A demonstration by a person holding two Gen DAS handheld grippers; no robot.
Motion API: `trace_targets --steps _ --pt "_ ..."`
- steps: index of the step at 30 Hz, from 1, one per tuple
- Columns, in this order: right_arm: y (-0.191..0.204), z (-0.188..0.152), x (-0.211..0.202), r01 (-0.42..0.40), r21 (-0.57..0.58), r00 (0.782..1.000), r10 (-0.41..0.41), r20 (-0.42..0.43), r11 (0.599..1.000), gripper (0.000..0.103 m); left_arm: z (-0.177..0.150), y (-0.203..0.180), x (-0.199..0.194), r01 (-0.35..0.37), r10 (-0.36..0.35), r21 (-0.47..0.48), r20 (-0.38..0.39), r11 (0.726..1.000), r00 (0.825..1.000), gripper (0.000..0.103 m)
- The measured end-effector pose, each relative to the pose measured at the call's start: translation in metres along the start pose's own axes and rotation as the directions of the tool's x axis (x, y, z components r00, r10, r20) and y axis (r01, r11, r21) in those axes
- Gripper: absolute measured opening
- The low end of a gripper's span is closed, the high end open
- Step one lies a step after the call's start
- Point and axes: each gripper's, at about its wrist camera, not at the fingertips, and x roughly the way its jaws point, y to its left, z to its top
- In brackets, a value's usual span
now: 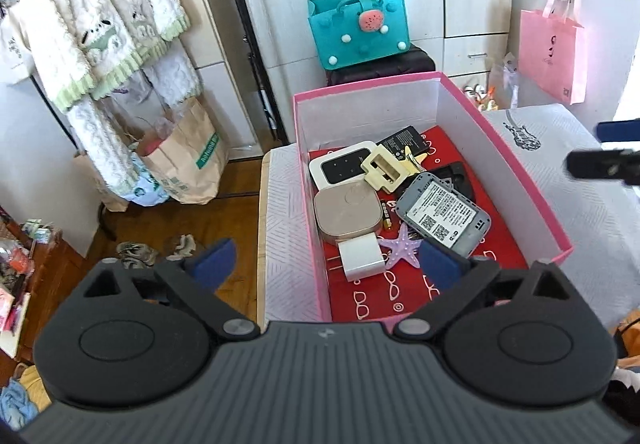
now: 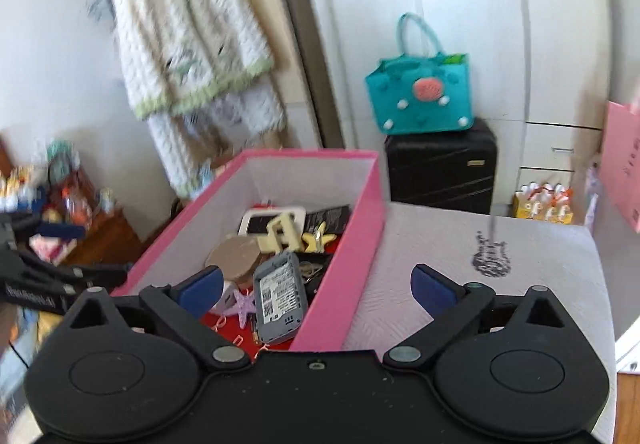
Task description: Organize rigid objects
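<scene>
open left tool [image 1: 326, 262] over pink box [image 1: 520, 179]

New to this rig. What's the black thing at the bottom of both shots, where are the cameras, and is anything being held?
No robot: a person holds a two-finger gripper in each hand, with a fisheye camera on each looking along its blue-padded fingers. The black shape is the gripper's own body. The left gripper and right gripper both stand open and hold nothing. Both views look at a pink cardboard box on a white patterned cover. Inside lie a grey pocket router, a beige rounded square device, a white plug charger, a lilac starfish and more.
</scene>
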Motion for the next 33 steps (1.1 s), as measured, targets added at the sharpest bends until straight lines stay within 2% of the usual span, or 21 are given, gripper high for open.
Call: trace_targets --steps 2,4,6,9,12,15,19,24,33 --pt "-0.007 -0.006 -0.015 -0.005 0.046 1.0 0.004 0.021 0.999 0.102 -0.003 -0.01 -0.003 -0.031 0.031 0.012 0.005 0.999 0.999 0.1" --pt "-0.01 -0.013 -0.026 -0.025 0.047 0.999 0.023 0.025 0.999 0.102 -0.007 -0.017 -0.012 -0.043 0.044 -0.031 0.048 0.999 0.998 0.1" --pt "-0.01 -0.021 -0.037 -0.033 0.038 0.999 0.031 0.033 0.999 0.102 -0.013 -0.02 -0.019 -0.007 0.013 -0.082 0.079 0.997 0.997 0.1" --pt "-0.005 -0.029 -0.055 0.014 0.031 0.997 -0.016 0.079 0.999 0.101 -0.023 -0.03 -0.026 0.044 -0.033 -0.116 0.094 0.992 0.995 0.102" --pt "-0.003 -0.033 -0.07 0.034 0.013 0.995 -0.035 0.096 0.999 0.101 -0.03 -0.044 -0.03 0.003 0.007 -0.116 0.086 0.993 0.996 0.102" --pt "0.0 -0.035 -0.078 0.026 0.01 0.995 -0.027 0.095 1.0 0.101 -0.034 -0.057 -0.032 -0.029 0.033 -0.1 0.039 0.995 0.999 0.102" --pt "0.003 -0.039 -0.087 0.047 0.005 0.994 -0.047 0.1 0.999 0.101 -0.042 -0.068 -0.041 -0.052 0.059 -0.108 0.062 0.993 0.996 0.102" --pt "0.004 -0.049 -0.099 0.13 0.006 0.982 -0.129 0.136 0.992 0.101 -0.044 -0.074 -0.049 -0.065 0.077 -0.124 0.093 0.99 0.993 0.102" --pt "-0.015 -0.068 -0.113 0.221 0.095 0.961 -0.233 0.15 0.971 0.101 -0.049 -0.088 -0.051 -0.03 0.041 -0.121 0.086 0.992 0.995 0.102"
